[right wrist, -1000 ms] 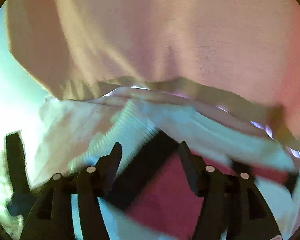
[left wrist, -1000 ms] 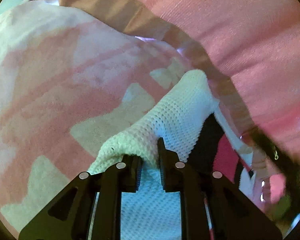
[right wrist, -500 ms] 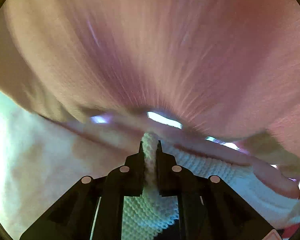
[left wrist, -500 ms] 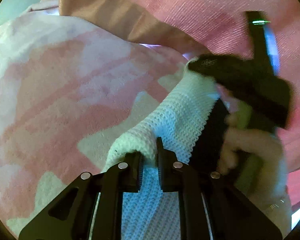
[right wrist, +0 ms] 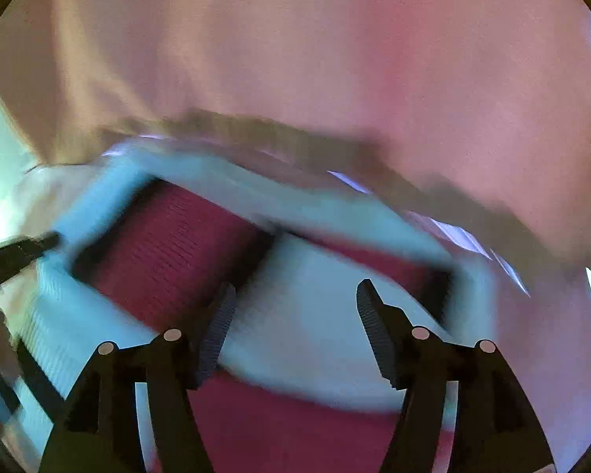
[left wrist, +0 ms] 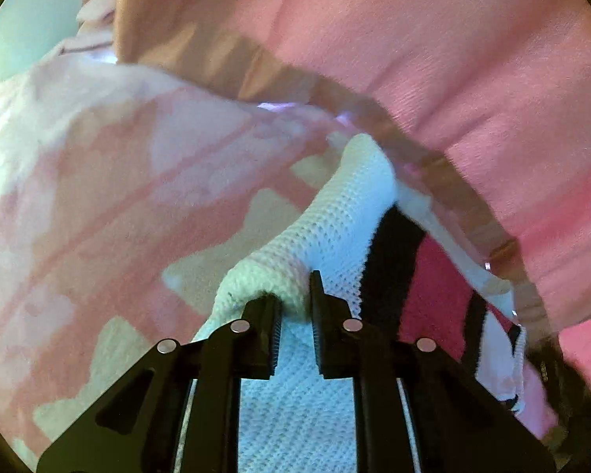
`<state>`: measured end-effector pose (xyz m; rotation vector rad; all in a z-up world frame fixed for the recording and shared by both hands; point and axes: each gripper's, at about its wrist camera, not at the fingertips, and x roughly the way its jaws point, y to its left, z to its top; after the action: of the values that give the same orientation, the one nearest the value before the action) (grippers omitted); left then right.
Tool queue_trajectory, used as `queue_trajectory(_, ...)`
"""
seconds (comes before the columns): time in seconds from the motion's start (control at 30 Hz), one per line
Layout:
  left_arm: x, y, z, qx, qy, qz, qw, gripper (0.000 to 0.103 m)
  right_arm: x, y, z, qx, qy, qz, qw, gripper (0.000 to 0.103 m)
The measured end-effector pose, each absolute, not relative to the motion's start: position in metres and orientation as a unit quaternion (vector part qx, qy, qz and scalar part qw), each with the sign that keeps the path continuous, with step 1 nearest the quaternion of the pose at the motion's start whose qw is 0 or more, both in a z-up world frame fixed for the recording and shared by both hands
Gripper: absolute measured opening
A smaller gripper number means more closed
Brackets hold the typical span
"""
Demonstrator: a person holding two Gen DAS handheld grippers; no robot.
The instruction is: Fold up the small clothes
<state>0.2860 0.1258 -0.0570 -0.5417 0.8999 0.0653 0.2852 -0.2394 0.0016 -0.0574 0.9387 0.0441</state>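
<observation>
The knit garment (left wrist: 346,216), white waffle-ish knit w/ black stripes and a magenta panel, was lying on a pink and cream patterned blanket (left wrist: 98,197), bunched up toward the near right side of it. One white folded edge of it was raised into a ridge and the left gripper (left wrist: 294,295) was clamped right on that ridge, jaws nearly together w/ the knit pinched between the pads. The rest of the white part ran away from the jaws toward the far right, where it tucked under the hem of a big pink cloth (left wrist: 413,59) hanging across the far side.

Right gripper (right wrist: 295,315) was hovering over the same garment (right wrist: 169,252), above a white band w/ magenta either side. Its jaws had just been opening and stood wide apart, nothing between the pads, not touching the fabric afaict. That view was pretty motion blurred tbh, so finer detail was hard to tell. Pink cloth (right wrist: 295,39) filled the far half there too.
</observation>
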Motion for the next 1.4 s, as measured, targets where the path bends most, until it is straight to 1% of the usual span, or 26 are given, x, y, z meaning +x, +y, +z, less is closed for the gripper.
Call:
queue_trajectory(0.07, 0.294, 0.130, -0.066, -0.265, 0.437, 0.039, 0.858, 0.014, 0.261, -0.304, -0.016, 0.069, 0.470, -0.025, 0.880, 0.065)
queue_trajectory(0.13, 0.295, 0.132, -0.071, -0.273, 0.441, 0.045, 0.854, 0.013, 0.262, -0.335, -0.031, 0.124, 0.494, -0.020, 0.860, 0.065)
queue_trajectory(0.23, 0.295, 0.132, -0.075, -0.274, 0.440, 0.054, 0.854, 0.013, 0.267, -0.345, -0.039, 0.169, 0.481, 0.016, 0.860, 0.065)
queue_trajectory(0.3, 0.296, 0.130, -0.074, -0.267, 0.440, 0.058, 0.856, 0.013, 0.272, -0.339, -0.051, 0.183, 0.489, 0.035, 0.852, 0.064)
queue_trajectory(0.33, 0.296, 0.129, -0.074, -0.265, 0.439, 0.059, 0.856, 0.013, 0.276, -0.334, -0.056, 0.185, 0.497, 0.041, 0.847, 0.058)
queue_trajectory(0.37, 0.295, 0.129, -0.074, -0.265, 0.439, 0.058, 0.856, 0.012, 0.281, -0.325, -0.061, 0.184, 0.501, 0.044, 0.845, 0.024)
queue_trajectory(0.4, 0.294, 0.130, -0.074, -0.266, 0.440, 0.058, 0.856, 0.012, 0.283, -0.322, -0.065, 0.183, 0.504, 0.046, 0.843, 0.007)
queue_trajectory(0.47, 0.296, 0.131, -0.074, -0.262, 0.443, 0.059, 0.855, 0.011, 0.278, -0.312, -0.051, 0.183, 0.479, 0.037, 0.858, 0.007)
queue_trajectory(0.5, 0.297, 0.131, -0.075, -0.258, 0.444, 0.059, 0.856, 0.011, 0.279, -0.306, -0.035, 0.155, 0.458, 0.031, 0.875, 0.006)
queue_trajectory(0.57, 0.300, 0.126, -0.078, -0.244, 0.446, 0.062, 0.859, 0.012, 0.280, -0.314, -0.027, 0.126, 0.447, 0.019, 0.885, 0.006)
queue_trajectory(0.67, 0.300, 0.119, -0.078, -0.228, 0.447, 0.066, 0.863, 0.013, 0.284, -0.332, -0.069, 0.140, 0.504, 0.003, 0.852, 0.007)
queue_trajectory(0.7, 0.300, 0.118, -0.078, -0.225, 0.447, 0.068, 0.863, 0.013, 0.281, -0.332, -0.066, 0.140, 0.494, 0.003, 0.858, 0.010)
queue_trajectory(0.77, 0.299, 0.118, -0.078, -0.223, 0.446, 0.068, 0.864, 0.013, 0.281, -0.330, -0.041, 0.125, 0.489, -0.016, 0.863, 0.014)
queue_trajectory(0.8, 0.300, 0.118, -0.078, -0.222, 0.447, 0.067, 0.864, 0.013, 0.276, -0.328, -0.018, 0.118, 0.464, -0.049, 0.877, 0.022)
queue_trajectory(0.87, 0.301, 0.119, -0.078, -0.222, 0.448, 0.066, 0.864, 0.013, 0.267, -0.317, 0.013, 0.092, 0.437, -0.086, 0.891, 0.024)
queue_trajectory(0.9, 0.300, 0.118, -0.078, -0.220, 0.447, 0.068, 0.864, 0.013, 0.263, -0.303, 0.029, 0.079, 0.417, -0.065, 0.903, 0.024)
queue_trajectory(0.93, 0.300, 0.116, -0.078, -0.215, 0.446, 0.070, 0.866, 0.013, 0.262, -0.288, 0.035, 0.076, 0.410, -0.035, 0.908, 0.022)
queue_trajectory(0.97, 0.299, 0.115, -0.078, -0.211, 0.445, 0.074, 0.867, 0.013, 0.264, -0.270, 0.037, 0.077, 0.412, -0.003, 0.908, 0.019)
queue_trajectory(1.0, 0.299, 0.112, -0.077, -0.204, 0.443, 0.078, 0.869, 0.013, 0.274, -0.234, 0.032, 0.085, 0.428, 0.055, 0.898, 0.012)
queue_trajectory(1.07, 0.298, 0.110, -0.077, -0.201, 0.442, 0.081, 0.870, 0.013, 0.291, -0.179, 0.022, 0.079, 0.448, 0.115, 0.883, 0.004)
queue_trajectory(1.1, 0.298, 0.112, -0.077, -0.208, 0.443, 0.080, 0.869, 0.013, 0.305, -0.135, 0.014, 0.063, 0.454, 0.146, 0.877, 0.004)
queue_trajectory(1.23, 0.298, 0.118, -0.078, -0.222, 0.445, 0.073, 0.865, 0.013, 0.351, -0.035, -0.022, 0.046, 0.488, 0.188, 0.851, 0.004)
queue_trajectory(1.27, 0.298, 0.118, -0.078, -0.220, 0.445, 0.073, 0.865, 0.013, 0.360, -0.025, -0.033, 0.038, 0.495, 0.182, 0.849, 0.003)
queue_trajectory(1.3, 0.298, 0.117, -0.078, -0.214, 0.446, 0.074, 0.866, 0.013, 0.368, -0.026, -0.045, 0.035, 0.505, 0.168, 0.846, 0.000)
queue_trajectory(1.37, 0.299, 0.113, -0.078, -0.200, 0.443, 0.076, 0.871, 0.013, 0.369, -0.048, -0.056, 0.063, 0.509, 0.183, 0.839, 0.000)
queue_trajectory(1.4, 0.299, 0.114, -0.078, -0.201, 0.444, 0.076, 0.870, 0.013, 0.362, -0.078, -0.053, 0.060, 0.502, 0.176, 0.844, 0.000)
